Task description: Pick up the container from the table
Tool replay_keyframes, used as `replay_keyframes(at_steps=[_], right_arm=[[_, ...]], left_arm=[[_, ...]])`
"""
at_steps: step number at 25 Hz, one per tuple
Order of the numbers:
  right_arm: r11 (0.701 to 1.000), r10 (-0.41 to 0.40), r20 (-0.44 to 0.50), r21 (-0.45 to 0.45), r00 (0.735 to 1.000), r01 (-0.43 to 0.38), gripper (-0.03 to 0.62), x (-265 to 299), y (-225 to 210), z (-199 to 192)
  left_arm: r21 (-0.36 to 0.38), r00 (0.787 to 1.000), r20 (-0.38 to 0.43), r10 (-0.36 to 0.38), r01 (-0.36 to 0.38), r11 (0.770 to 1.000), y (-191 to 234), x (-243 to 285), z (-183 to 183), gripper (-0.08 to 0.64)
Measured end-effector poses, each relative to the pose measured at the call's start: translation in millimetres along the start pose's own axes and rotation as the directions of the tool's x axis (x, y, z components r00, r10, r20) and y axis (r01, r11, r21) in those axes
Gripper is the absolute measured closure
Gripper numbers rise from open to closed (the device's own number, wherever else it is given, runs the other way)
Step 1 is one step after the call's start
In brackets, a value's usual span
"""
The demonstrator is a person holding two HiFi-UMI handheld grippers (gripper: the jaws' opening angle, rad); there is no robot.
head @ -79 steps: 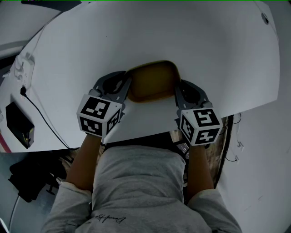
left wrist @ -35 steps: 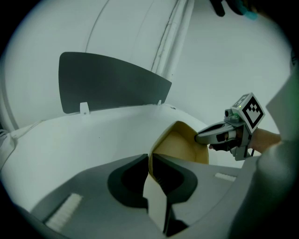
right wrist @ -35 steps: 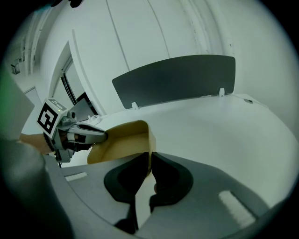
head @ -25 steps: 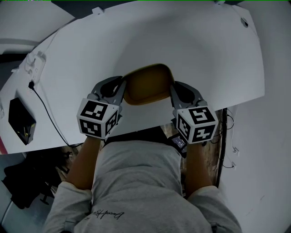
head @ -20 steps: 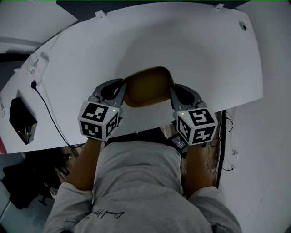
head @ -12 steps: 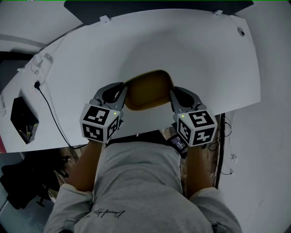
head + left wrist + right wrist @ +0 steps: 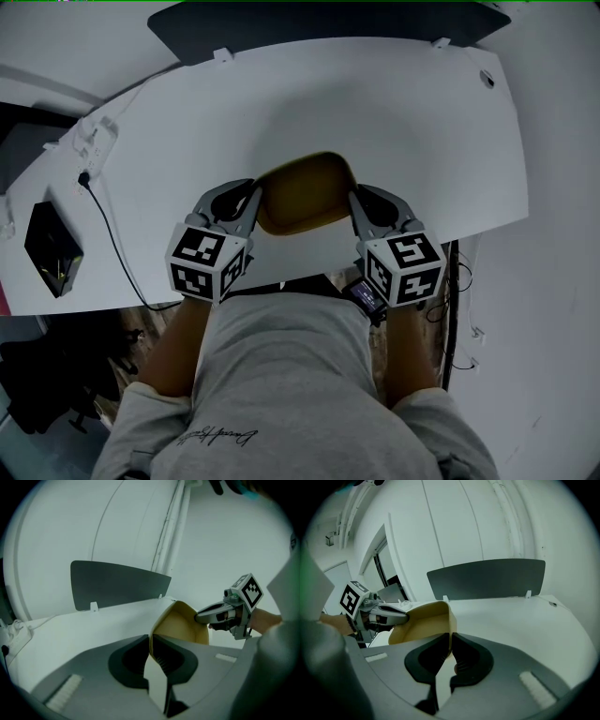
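Smooth, thin-walled tan container [image 7: 305,192] with rounded corners, held over the matte white desk [image 7: 375,103] near its front edge, left end wall pinched in the left gripper [image 7: 251,206] jaws, right end wall clamped likewise by the right gripper [image 7: 359,206]

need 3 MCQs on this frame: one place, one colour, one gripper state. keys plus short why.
1. Where is the container relative to the left hand-held gripper and the right hand-held gripper?
A) left of both
B) between them
C) right of both

2. What colour is the container?
A) blue
B) red
C) yellow-tan

3. What is the left hand-held gripper doing?
A) shut on the container's rim
B) wide open, empty
C) shut on a cable

1 B: the head view shows it between them.
2 C: both gripper views show a yellow-tan shell.
3 A: the left gripper view shows its jaws pinching the rim.
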State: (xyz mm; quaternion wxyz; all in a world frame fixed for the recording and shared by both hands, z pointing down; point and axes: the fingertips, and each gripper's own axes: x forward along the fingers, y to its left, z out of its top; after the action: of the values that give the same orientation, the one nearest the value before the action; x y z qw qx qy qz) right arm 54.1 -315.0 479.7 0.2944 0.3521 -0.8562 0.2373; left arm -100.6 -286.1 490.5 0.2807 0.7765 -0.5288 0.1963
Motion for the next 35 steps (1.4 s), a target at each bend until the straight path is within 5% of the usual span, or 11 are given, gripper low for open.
replay_keyframes(at_steps=[35], right_arm=[[0.998,0.012,0.067,-0.058,0.998,-0.008,0.557,-32,26,34]], left_arm=[[-0.017,0.996,0.088,0.029,-0.028,0.999,-4,-44,26,0.531]])
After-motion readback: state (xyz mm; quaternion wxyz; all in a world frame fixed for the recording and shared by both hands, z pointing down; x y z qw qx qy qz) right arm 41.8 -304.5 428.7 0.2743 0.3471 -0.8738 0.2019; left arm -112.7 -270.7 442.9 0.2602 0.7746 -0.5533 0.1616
